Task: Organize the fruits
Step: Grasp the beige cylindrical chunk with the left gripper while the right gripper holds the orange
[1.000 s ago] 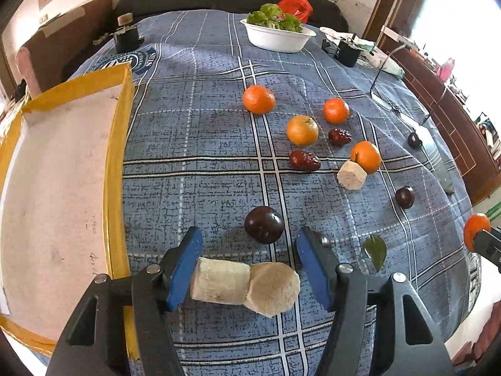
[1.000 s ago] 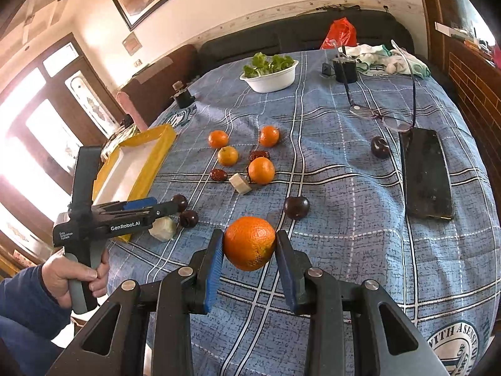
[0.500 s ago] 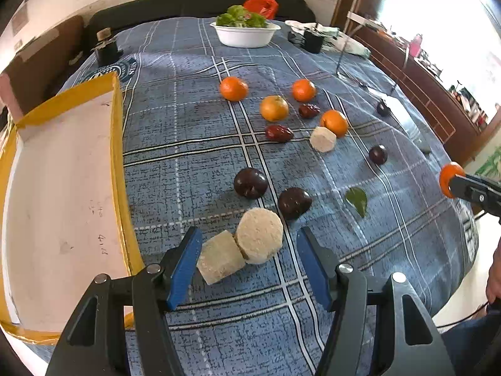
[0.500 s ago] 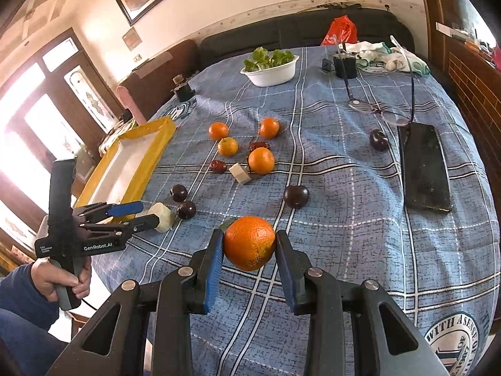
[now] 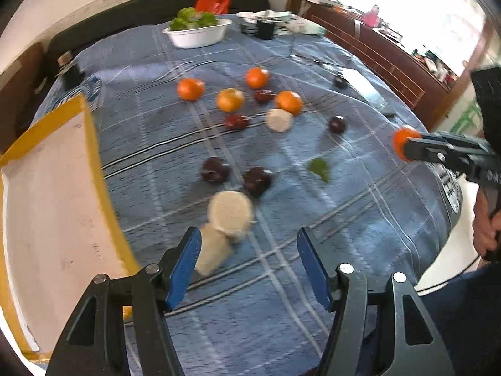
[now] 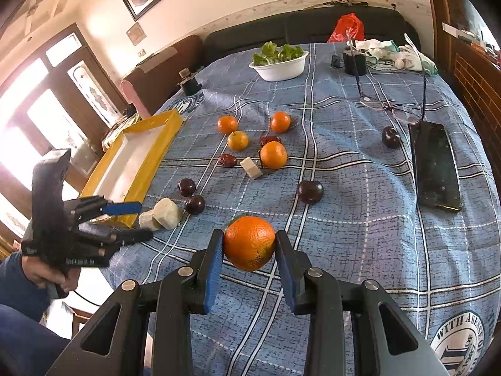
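Holding an orange (image 6: 249,242) in my right gripper (image 6: 249,260), jaws pinching it from both sides, lifted clear of the bench (image 6: 360,225). My left gripper (image 5: 247,266) hangs with jaws spread and nothing pressed between them. Two pale cut pieces (image 5: 224,222) lie at its left jaw, the squarer one right beside the blue pad, the round one just beyond; in the blurred frame I cannot tell if the pad touches. As a pair they run diagonally away from the jaws, toward the upper right.

Yellow tray (image 5: 94,169) lies left of that gripper, nearest the left hand and well apart from my right; I judge it the likely drop point. Two dark plums (image 5: 236,175) sit just past the round piece and could get nudged. Farther out: four more oranges (image 6: 255,139), two red dates, a third pale chunk (image 6: 251,168), a green leaf (image 5: 319,169). Phone (image 6: 435,166) and glasses (image 6: 391,109) lie off to the right, out of the way.
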`<state>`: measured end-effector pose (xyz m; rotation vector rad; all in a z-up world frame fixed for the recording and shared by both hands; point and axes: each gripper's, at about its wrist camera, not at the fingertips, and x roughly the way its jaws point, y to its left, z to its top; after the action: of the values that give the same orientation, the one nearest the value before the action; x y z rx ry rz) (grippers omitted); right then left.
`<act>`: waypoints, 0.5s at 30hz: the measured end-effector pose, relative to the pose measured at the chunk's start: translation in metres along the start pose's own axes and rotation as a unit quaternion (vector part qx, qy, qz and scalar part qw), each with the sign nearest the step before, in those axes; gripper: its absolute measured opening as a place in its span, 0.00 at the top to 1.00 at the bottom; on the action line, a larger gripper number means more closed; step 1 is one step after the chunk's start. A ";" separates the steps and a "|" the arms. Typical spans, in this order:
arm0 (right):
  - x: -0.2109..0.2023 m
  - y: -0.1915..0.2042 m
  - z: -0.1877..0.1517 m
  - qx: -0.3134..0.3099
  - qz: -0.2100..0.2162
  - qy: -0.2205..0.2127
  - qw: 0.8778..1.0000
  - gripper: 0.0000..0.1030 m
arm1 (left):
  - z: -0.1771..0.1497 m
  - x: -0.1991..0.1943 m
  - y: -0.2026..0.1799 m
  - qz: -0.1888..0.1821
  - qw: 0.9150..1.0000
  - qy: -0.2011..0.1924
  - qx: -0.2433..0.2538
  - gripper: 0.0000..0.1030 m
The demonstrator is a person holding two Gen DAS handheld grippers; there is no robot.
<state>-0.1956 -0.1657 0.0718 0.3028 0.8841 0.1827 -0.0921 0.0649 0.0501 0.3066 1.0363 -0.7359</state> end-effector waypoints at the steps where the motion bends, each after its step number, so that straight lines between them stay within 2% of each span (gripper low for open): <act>1: 0.000 0.001 -0.001 -0.001 0.001 0.001 1.000 0.65 | 0.000 -0.001 0.003 0.004 1.000 0.001 0.002 0.39; 6: 0.003 0.004 -0.003 0.002 0.003 0.003 1.000 0.65 | 0.001 0.008 0.008 0.017 0.998 0.024 0.050 0.39; 7: 0.003 0.006 -0.003 0.001 0.002 0.003 1.000 0.65 | 0.002 0.011 0.009 0.016 0.998 0.031 0.060 0.42; 10: 0.003 0.010 -0.004 0.000 0.002 0.002 1.000 0.65 | 0.002 0.019 0.012 0.019 0.994 0.052 0.092 0.60; 15: 0.003 0.018 -0.009 0.005 -0.002 0.002 1.000 0.65 | 0.005 0.029 0.023 0.002 0.990 0.076 0.117 0.62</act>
<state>-0.2013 -0.1464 0.0702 0.3098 0.8892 0.1756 -0.0649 0.0669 0.0248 0.5737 1.0928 -0.8412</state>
